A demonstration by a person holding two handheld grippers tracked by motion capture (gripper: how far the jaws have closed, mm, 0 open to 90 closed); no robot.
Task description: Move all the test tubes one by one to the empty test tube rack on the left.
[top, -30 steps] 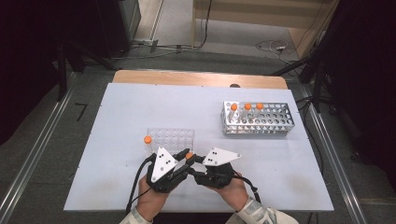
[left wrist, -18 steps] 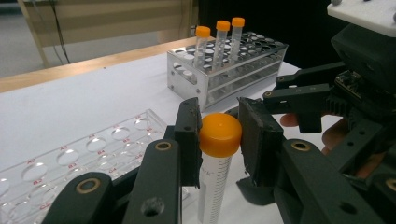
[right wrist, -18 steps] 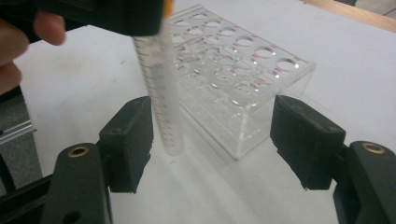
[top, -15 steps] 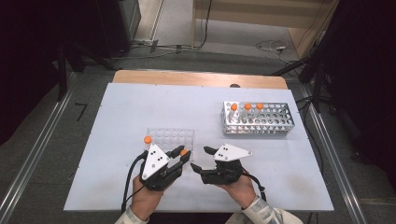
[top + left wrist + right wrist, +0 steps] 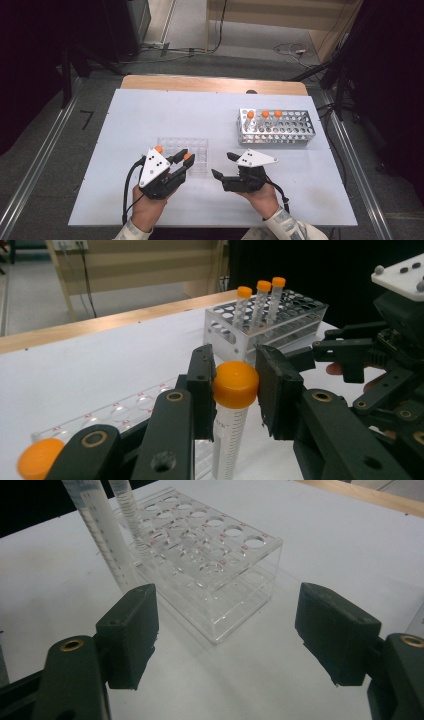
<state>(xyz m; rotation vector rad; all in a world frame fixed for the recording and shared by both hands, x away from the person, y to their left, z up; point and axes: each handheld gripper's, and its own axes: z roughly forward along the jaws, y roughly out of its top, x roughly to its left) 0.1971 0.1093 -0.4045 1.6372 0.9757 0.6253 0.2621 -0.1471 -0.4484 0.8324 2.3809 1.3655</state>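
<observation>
Your left gripper is clamped on an orange-capped tube: in the left gripper view both black pads press the sides of the orange cap, and the clear graduated body hangs upright below them. From the high view, that gripper sits at the near edge of the clear plastic rack, with the held tube's cap showing at the rack's near right side. I cannot tell whether the tube's foot is inside a hole of the rack or just in front of it.

A second orange-capped tube stands at the rack's near left corner, just beside the grey plate on your left gripper.

Your right gripper lies just to the right of the clear rack, near the front of the table. Its jaws have just been opening, and in the right gripper view they stand wide apart with nothing between them but bare white table and the corner of the clear rack farther off.

The metal rack stands well apart at the far right of the table, with three orange-capped tubes upright in its far left holes.
</observation>
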